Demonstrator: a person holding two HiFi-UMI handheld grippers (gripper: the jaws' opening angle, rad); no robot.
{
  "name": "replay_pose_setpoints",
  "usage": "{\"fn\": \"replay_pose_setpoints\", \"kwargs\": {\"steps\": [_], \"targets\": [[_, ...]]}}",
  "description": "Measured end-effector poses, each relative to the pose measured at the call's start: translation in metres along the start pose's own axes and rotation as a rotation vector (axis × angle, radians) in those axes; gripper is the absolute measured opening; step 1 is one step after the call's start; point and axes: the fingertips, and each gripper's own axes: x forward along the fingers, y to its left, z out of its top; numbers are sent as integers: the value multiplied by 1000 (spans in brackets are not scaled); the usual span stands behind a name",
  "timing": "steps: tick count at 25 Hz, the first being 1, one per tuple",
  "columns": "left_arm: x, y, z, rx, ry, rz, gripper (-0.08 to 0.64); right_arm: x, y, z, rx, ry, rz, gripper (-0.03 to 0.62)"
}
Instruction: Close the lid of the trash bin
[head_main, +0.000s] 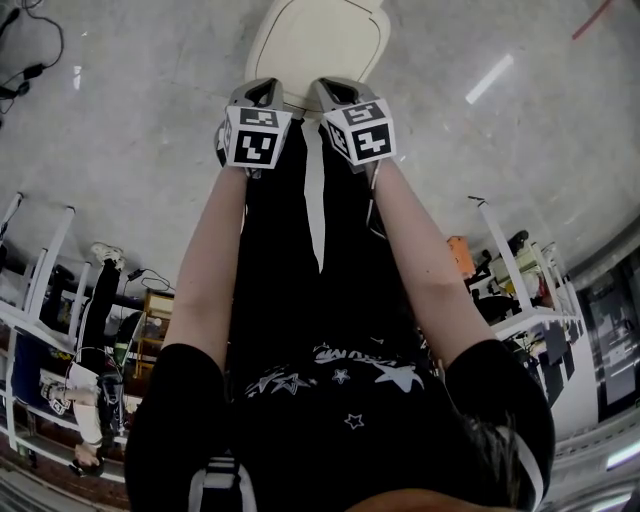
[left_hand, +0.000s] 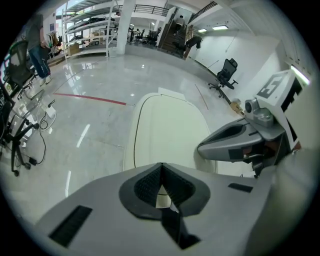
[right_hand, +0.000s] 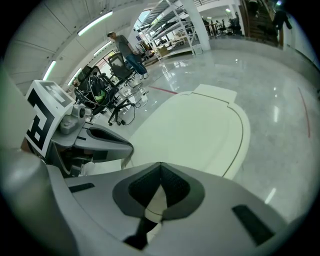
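Observation:
The trash bin's cream lid (head_main: 318, 40) lies flat over the bin on the grey floor just ahead of me; it also fills the middle of the left gripper view (left_hand: 167, 132) and the right gripper view (right_hand: 200, 130). My left gripper (head_main: 262, 92) and right gripper (head_main: 335, 92) are side by side over the lid's near edge. Both have their jaws shut tip to tip with nothing between them (left_hand: 161, 165) (right_hand: 161, 164). Each gripper shows in the other's view: the right gripper (left_hand: 240, 142) and the left gripper (right_hand: 100, 140). Whether the tips touch the lid is hidden.
Polished concrete floor all round the bin, with a red line (left_hand: 90, 98) beyond it. Office chairs and cables (right_hand: 107, 90) stand to the left, near a standing person (right_hand: 125, 50). Shelving racks (head_main: 40, 270) and tables (head_main: 510, 270) lie behind me.

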Motion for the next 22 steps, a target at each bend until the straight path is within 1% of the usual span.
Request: {"fn": "replay_pose_setpoints", "kwargs": {"steps": [5, 8, 11, 15, 22], "targets": [[-4, 1, 2, 5, 0, -11, 12, 0, 1, 2, 7, 6, -7, 6], [-8, 3, 3, 14, -1, -7, 12, 0, 1, -2, 6, 40, -12, 6], [-19, 2, 15, 12, -23, -4, 11, -10, 1, 4, 14, 40, -17, 6], [-37, -7, 36, 25, -65, 2, 12, -42, 3, 26, 32, -3, -17, 6], [-78, -37, 69, 32, -144, 7, 11, -94, 7, 55, 18, -102, 7, 6]]}}
